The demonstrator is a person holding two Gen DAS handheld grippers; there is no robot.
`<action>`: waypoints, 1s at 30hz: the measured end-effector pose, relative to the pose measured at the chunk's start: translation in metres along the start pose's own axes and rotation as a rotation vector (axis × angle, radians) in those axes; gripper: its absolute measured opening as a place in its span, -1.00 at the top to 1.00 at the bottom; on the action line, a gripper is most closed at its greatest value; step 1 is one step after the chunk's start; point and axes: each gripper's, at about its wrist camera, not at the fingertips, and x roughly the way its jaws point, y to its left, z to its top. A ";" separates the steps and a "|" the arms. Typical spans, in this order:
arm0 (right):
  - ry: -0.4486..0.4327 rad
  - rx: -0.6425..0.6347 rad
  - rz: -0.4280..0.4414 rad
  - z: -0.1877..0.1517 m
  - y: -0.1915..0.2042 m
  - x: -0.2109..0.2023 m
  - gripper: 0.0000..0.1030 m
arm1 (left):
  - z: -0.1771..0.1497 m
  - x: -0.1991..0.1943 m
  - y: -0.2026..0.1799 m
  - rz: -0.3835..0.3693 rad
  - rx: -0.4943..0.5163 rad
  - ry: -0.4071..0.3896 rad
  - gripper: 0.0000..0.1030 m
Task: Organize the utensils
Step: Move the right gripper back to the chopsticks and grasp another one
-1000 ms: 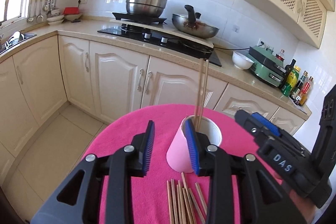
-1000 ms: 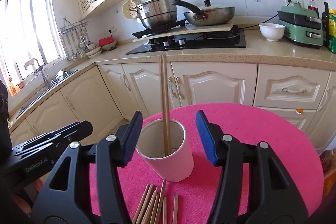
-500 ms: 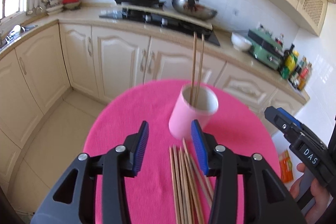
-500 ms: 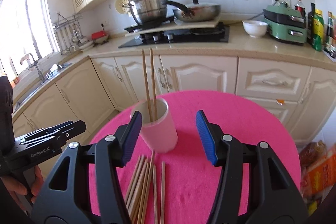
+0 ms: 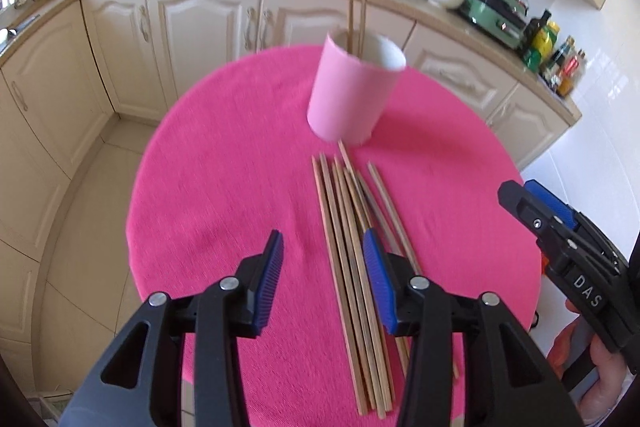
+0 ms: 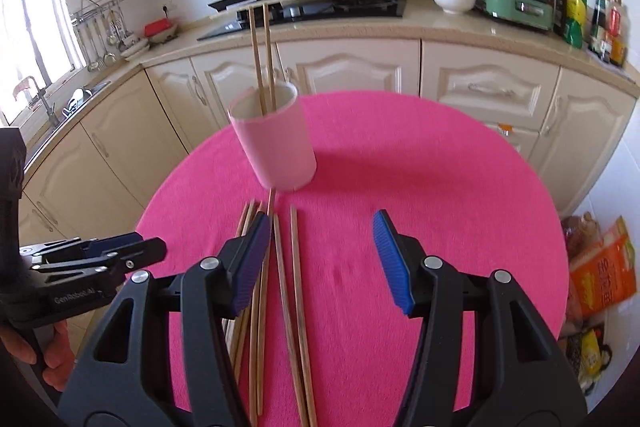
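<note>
Left claw (image 5: 323, 281) lower, wider, empty

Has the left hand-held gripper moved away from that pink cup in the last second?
Yes. The left hand-held gripper has pulled back from the pink cup, now over the loose chopsticks, jaws opened wider.

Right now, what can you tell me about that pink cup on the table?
The pink cup is a plain, handle-less cylinder, pale pink outside and whitish inside, material unclear. It stands upright on the pink tablecloth, with two chopsticks rising from it. Loose chopsticks lie just in front of its base. Neither gripper touches it.
</note>
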 end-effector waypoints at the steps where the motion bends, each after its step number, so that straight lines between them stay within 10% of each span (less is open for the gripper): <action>1: 0.007 0.000 -0.002 -0.002 0.000 0.001 -0.04 | 0.000 0.003 -0.002 0.001 0.004 0.015 0.19; 16: 0.155 -0.026 -0.007 -0.032 -0.006 0.030 -0.04 | -0.017 0.069 -0.001 0.032 -0.039 0.229 0.19; 30: 0.191 -0.007 0.012 -0.024 -0.025 0.044 -0.04 | -0.004 0.083 -0.006 0.093 -0.033 0.233 0.19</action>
